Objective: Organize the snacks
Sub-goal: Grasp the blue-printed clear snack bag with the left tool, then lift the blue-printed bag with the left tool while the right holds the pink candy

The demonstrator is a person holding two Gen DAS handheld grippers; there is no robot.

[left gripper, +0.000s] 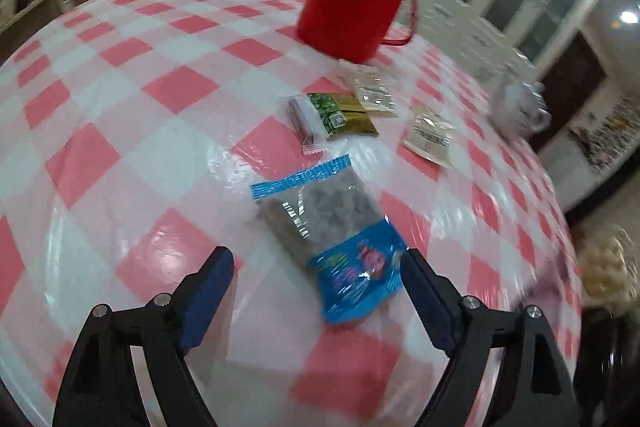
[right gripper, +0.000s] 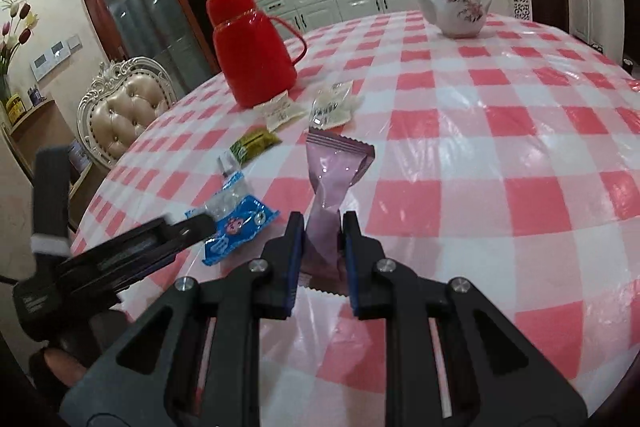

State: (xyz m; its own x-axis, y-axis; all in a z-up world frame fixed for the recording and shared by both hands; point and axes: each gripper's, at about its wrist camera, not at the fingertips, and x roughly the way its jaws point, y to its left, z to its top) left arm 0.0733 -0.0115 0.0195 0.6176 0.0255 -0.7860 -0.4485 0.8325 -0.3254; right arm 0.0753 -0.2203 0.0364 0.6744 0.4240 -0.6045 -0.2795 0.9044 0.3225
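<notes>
Snack packets sit in a loose line on the checked counter (right gripper: 500,131), with the blue packet (left gripper: 340,247) lying flat between the wide-spread jaws of the left claw (left gripper: 320,263), pads not touching it. The right claw (right gripper: 322,227) pinches a pink packet (right gripper: 334,179), so I'd lower it beside the blue one before letting go. Printing's too blurry to read, no brand legible.

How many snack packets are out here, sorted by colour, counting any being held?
Blue-and-clear packets: 1, flat on the checked table
Green-and-gold packets: 1
Clear packets with dark contents: 1
Pale white packets: 2
Pink foil packets: 1, held in the right hand-held gripper
Total: 6
</notes>
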